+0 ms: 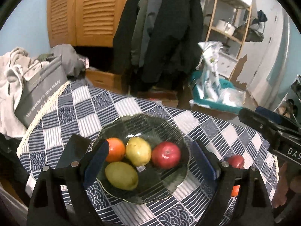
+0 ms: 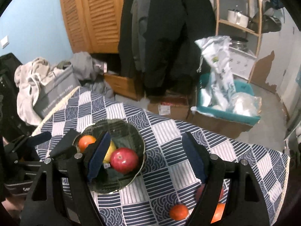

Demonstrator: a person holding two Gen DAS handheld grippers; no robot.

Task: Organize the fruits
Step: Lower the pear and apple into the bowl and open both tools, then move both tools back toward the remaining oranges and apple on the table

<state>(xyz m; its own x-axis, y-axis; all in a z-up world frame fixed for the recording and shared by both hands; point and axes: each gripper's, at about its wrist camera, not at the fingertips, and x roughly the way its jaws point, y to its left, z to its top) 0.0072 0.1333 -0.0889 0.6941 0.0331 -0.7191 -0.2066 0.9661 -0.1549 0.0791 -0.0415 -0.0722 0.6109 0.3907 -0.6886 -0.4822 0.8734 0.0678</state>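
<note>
Fruits (image 1: 138,151) lie in bowl (image 1: 169,130) — grey box (image 1: 42,92) reads "nice today".

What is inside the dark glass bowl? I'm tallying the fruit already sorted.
The bowl holds a red apple, an orange fruit and two yellow-green fruits. Whether anything lies under them is hidden.

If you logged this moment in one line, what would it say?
left claw: open, empty | right claw: open, empty | glass plate: four fruits | tablecloth: loose fruits remain
</note>
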